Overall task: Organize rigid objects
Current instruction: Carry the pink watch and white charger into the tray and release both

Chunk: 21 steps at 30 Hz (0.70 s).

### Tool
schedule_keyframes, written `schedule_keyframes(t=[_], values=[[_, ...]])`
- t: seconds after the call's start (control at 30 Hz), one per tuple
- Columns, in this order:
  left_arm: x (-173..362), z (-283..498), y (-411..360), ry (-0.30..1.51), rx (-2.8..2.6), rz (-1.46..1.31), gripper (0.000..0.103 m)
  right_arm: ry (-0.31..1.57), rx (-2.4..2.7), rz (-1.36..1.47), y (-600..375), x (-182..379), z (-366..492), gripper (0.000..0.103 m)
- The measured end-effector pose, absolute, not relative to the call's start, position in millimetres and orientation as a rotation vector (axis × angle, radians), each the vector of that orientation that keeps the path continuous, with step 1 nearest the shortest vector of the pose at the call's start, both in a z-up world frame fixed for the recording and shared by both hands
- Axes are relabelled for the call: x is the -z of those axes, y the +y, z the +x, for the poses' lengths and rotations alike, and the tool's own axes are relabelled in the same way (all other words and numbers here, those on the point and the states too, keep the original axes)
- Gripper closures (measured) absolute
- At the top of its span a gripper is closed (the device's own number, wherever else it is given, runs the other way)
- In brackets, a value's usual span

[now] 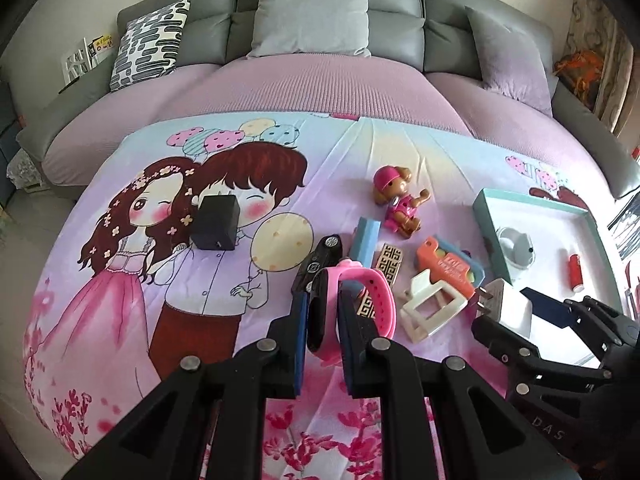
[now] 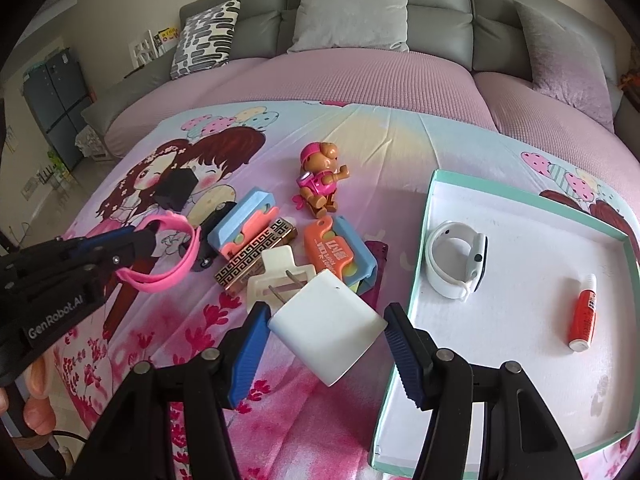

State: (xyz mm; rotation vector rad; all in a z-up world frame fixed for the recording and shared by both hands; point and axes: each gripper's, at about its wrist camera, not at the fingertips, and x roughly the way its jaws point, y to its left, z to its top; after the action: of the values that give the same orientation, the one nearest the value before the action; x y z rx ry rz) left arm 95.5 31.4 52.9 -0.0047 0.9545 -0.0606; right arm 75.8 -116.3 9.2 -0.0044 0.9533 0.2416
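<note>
— Closest to us, our left gripper tilts downward, jaws pinched tight on the pink watch, lifted clear of the cartoon sheet.

— And our right gripper angles down too, clamping the white charger beside the teal tray.

— Inside that tray we see a white watch and an orange bottle, well apart.

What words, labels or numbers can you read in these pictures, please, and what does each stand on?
"GenRobot.AI": on the left claw body, right wrist view.
"D A S": on the right claw body, left wrist view.
White print on the orange case: too blurred to read.
Label on the orange bottle: too small.
Yellow sign by the sofa: unreadable.
</note>
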Motion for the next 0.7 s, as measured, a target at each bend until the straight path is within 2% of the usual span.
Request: schedule_keyframes(t=[0.27,0.7], values=[[-61,101,12,0.926,0.091,-0.025,0.088,0.903,-0.129,-0.001,-145,-21,76,0.041],[-64,106,-85,0.905,0.270,0.071,0.088,0.874,0.182,0.109,-252,-26,72,0.041]])
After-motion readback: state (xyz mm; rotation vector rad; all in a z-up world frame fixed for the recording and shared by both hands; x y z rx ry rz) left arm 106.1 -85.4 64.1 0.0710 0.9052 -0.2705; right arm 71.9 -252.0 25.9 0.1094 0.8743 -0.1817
